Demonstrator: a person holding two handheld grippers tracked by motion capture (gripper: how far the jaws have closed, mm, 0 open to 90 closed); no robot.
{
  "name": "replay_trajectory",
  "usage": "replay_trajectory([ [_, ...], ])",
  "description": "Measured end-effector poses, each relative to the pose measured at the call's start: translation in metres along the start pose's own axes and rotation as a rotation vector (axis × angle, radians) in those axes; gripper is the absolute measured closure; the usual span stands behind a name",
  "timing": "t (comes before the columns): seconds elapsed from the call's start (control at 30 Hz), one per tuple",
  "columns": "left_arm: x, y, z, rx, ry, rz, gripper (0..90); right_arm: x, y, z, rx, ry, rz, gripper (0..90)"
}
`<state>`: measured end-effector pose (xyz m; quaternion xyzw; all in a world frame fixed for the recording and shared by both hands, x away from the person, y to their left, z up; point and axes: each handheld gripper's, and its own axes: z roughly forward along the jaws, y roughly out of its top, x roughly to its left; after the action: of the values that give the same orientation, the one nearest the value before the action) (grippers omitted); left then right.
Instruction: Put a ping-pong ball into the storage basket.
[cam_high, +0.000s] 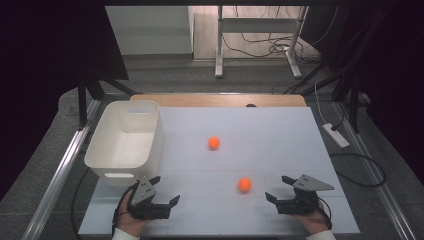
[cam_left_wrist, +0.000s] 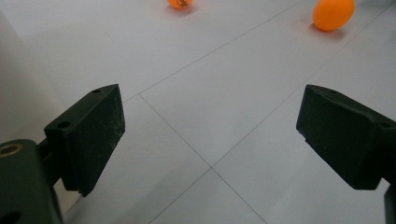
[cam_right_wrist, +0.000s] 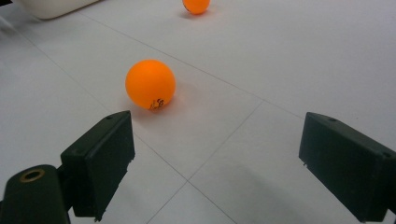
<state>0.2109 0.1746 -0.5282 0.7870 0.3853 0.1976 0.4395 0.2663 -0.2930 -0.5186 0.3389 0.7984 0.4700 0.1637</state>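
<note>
High view tells me the main relation: the nearer orange ball (cam_high: 244, 184) lies just beside my right gripper (cam_high: 280, 188), toward the white bin (cam_high: 106, 145), while my left gripper (cam_high: 165, 190) stands well apart from that ball, close under the front corner of the bin. So I judge that the right hand is the one to take it.

From the right gripper view, this orange ball (cam_right_wrist: 150, 84) sits ahead of the jaws and off toward the left jaw, not between them; both jaws are spread wide and hold nothing. I think the gripper must shift a little toward the bin side and go forward so the ball comes into the gap. A ball has no long axis, so the turn of the wrist matters little.

My left gripper is also spread wide and holds nothing. The farther orange ball (cam_high: 214, 143) rests on the white table (cam_high: 280, 135), between the bin and the nearer ball, well apart from both grippers.
</note>
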Motion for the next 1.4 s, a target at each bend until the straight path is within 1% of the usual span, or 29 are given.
replay_trajectory([
  [0.13,0.001,0.0,0.002,0.006,-0.001,-0.004,8.7,0.0,0.0,0.002,0.004,0.003,-0.006,10.2],
  [0.3,0.001,0.0,0.001,-0.001,0.008,-0.007,8.9,0.0,-0.001,0.003,0.003,0.004,0.004,10.4],
  [0.37,0.001,-0.001,0.001,-0.002,0.005,-0.011,8.9,-0.001,-0.001,0.005,0.007,0.0,0.008,10.4],
  [0.43,0.001,-0.002,0.001,-0.001,0.003,-0.018,8.9,0.0,-0.001,0.004,0.005,-0.002,0.001,10.6],
  [0.53,0.002,-0.002,-0.001,-0.008,0.004,-0.016,8.9,0.002,0.002,0.005,0.003,-0.006,-0.004,10.5],
  [0.67,0.002,0.0,0.0,-0.015,-0.014,-0.026,8.9,0.005,0.001,0.005,0.01,-0.013,-0.002,10.5],
  [0.77,0.0,0.002,0.005,-0.008,-0.022,-0.015,8.9,0.007,0.002,0.004,0.0,-0.015,-0.006,10.5],
  [0.8,0.0,0.002,0.006,-0.007,-0.024,-0.007,8.9,0.006,0.002,0.004,-0.003,-0.01,0.001,10.6],
  [0.9,-0.001,0.003,0.008,-0.006,-0.034,-0.007,9.0,0.007,0.0,0.004,0.003,-0.008,0.003,10.6],
  [0.93,-0.001,0.003,0.008,-0.008,-0.035,-0.006,9.0,0.008,-0.001,0.004,0.014,-0.007,-0.003,10.6],
  [1.03,-0.001,0.004,0.009,-0.007,-0.032,-0.003,9.0,0.008,-0.002,0.003,0.011,-0.007,-0.001,10.7],
  [1.13,0.001,0.003,0.009,-0.001,-0.029,-0.008,9.1,0.009,-0.002,0.003,0.013,-0.007,-0.003,10.7],
  [1.3,0.002,0.003,0.008,-0.015,-0.025,-0.014,9.2,0.009,-0.002,0.002,0.013,-0.007,-0.007,10.8],
  [1.4,0.002,0.004,0.008,-0.014,-0.024,-0.018,9.4,0.009,-0.003,0.003,0.015,-0.005,-0.005,10.8],
])
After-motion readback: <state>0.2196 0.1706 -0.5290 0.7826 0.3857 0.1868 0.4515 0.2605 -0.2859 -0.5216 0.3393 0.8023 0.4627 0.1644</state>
